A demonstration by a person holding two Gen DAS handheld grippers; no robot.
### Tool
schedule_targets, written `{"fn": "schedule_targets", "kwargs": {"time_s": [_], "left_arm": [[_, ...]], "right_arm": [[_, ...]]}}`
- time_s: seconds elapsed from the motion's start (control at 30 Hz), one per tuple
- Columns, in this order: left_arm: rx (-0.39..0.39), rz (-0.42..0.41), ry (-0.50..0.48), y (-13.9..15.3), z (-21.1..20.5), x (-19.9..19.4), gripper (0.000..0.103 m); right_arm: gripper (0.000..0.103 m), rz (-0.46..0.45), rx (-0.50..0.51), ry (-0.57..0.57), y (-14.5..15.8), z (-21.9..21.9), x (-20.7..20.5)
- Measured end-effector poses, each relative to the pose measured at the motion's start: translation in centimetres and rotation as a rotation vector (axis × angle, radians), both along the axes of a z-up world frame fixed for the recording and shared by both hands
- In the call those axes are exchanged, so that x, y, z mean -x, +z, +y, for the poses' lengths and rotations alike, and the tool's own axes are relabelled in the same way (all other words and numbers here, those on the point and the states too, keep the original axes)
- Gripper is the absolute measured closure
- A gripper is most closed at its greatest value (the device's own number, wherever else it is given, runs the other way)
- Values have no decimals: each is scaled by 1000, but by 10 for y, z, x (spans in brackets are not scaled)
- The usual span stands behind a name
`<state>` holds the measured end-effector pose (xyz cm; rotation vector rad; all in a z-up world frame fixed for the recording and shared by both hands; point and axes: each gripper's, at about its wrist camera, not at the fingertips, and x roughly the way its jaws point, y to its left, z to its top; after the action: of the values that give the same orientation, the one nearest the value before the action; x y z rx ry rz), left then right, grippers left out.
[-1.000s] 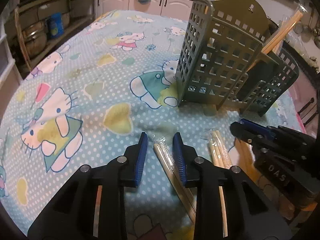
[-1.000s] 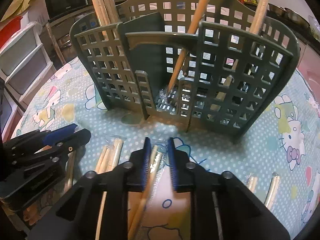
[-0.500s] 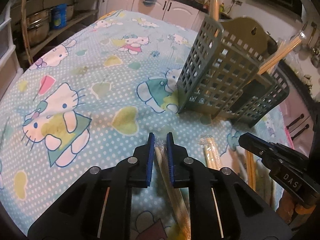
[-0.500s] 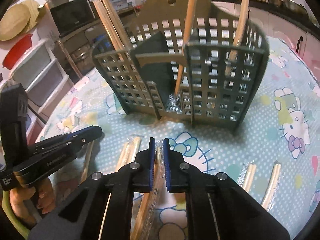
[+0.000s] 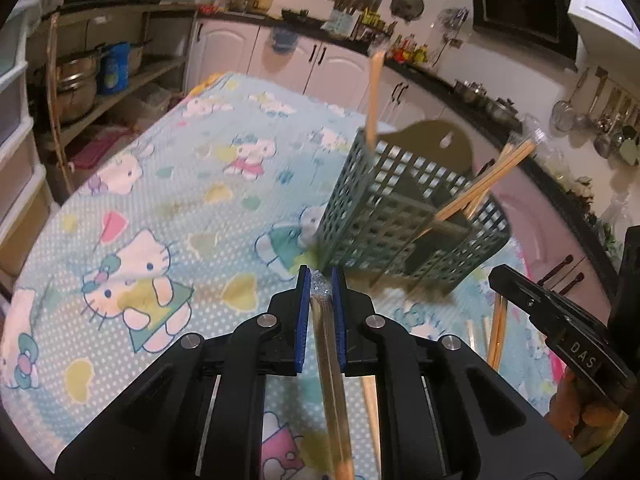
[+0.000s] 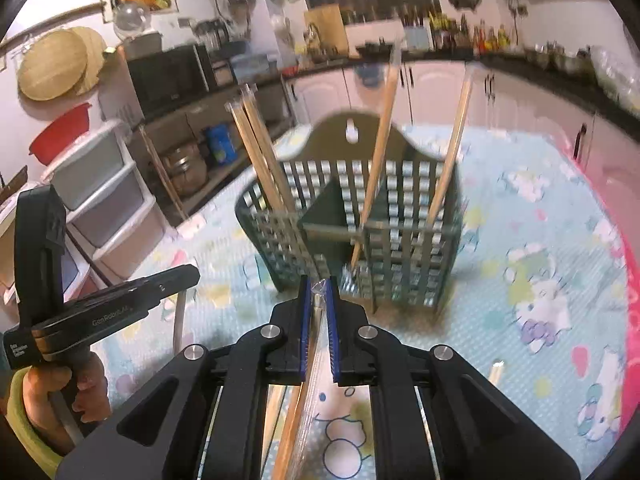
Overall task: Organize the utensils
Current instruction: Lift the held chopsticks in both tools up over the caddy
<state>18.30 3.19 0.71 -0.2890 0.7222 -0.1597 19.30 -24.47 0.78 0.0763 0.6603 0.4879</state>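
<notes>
A green slotted utensil holder (image 5: 404,216) stands on the Hello Kitty tablecloth (image 5: 168,208) with several wrapped chopsticks upright in it; it also shows in the right wrist view (image 6: 360,224). My left gripper (image 5: 321,280) is shut on a plastic-wrapped pair of chopsticks (image 5: 330,364), lifted above the cloth, short of the holder. My right gripper (image 6: 319,286) is shut on another wrapped pair of chopsticks (image 6: 308,392), lifted in front of the holder. Each gripper shows in the other's view: the right (image 5: 560,328), the left (image 6: 104,308).
More wrapped chopsticks lie on the cloth by the holder (image 5: 496,332) and to the right (image 6: 495,372). Kitchen cabinets (image 5: 320,64), shelves with pots (image 5: 80,80) and plastic drawers (image 6: 104,200) surround the table. A pink table edge (image 6: 632,280) runs at the right.
Both grippers closed on wrapped chopsticks that lay on the cloth and have lifted them up. The holder now looks farther and lower in both views.
</notes>
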Motion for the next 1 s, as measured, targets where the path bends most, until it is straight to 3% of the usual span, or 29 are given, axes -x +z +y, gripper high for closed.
{"fn": "schedule_targets", "kwargs": {"time_s": [0.73,1.0], "left_arm": [[17,-167,-10,72,-9,9,98],[13,-221,-45,97,-25,3,98]], "right_arm": [[96,-283,-57,-74,61,-38,36],[96,-321,-88,-104,76,-51,33]]}}
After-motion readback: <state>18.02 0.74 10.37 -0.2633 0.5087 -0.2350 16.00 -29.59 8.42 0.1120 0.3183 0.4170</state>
